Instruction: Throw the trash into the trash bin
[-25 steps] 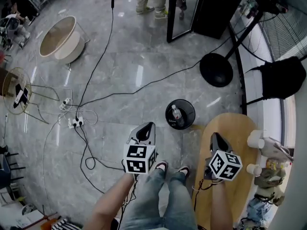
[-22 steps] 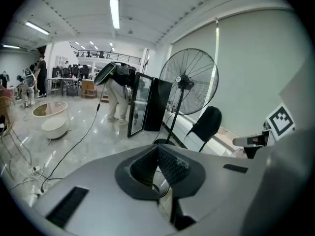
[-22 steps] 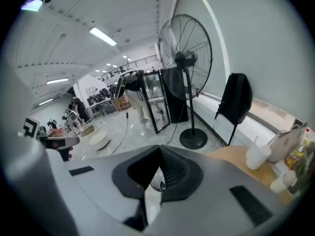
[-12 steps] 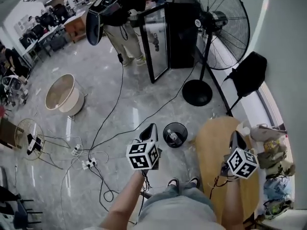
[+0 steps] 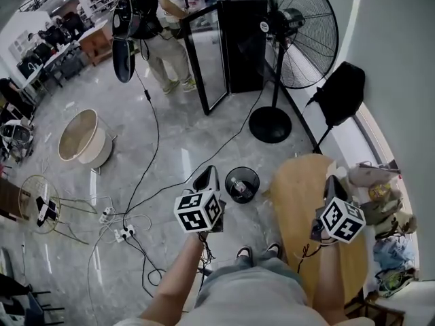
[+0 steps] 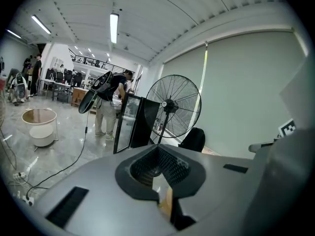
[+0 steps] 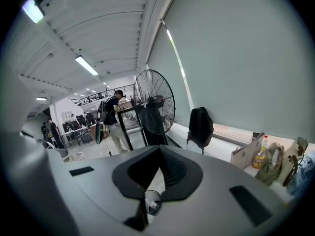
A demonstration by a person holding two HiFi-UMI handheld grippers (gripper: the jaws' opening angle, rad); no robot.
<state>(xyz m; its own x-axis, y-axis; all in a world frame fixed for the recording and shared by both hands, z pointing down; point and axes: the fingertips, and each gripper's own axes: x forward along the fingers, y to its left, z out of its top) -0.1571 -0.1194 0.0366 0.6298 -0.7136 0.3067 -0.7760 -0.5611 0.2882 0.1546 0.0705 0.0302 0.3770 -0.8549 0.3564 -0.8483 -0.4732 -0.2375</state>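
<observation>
Head view, looking steeply down at a grey stone floor: the left gripper [image 5: 209,174] and right gripper [image 5: 331,181] are held out in front of the person, well apart, each with a marker cube behind it. Between them, nearer the left one, a small black trash bin [image 5: 251,176] stands on the floor with a plastic bottle [image 5: 236,189] lying inside it. The right gripper hangs over an oval wooden table [image 5: 302,212] just beside the bin. Farther off are a standing fan [image 5: 293,29], a black glass-door cabinet [image 5: 231,39], a beige tub [image 5: 85,138] and loose cables [image 5: 146,182]; a person [image 5: 163,32] stands by the cabinet. Left gripper view: the two jaws meet at their tips with nothing between them – closed and empty – pointing toward the fan and cabinet across the room. Right gripper view: these jaws are also closed, tips together and holding nothing; through the small gap beneath them the round rim of the trash bin shows below, and a black bag [image 7: 201,127] hangs by the window wall beyond.
</observation>
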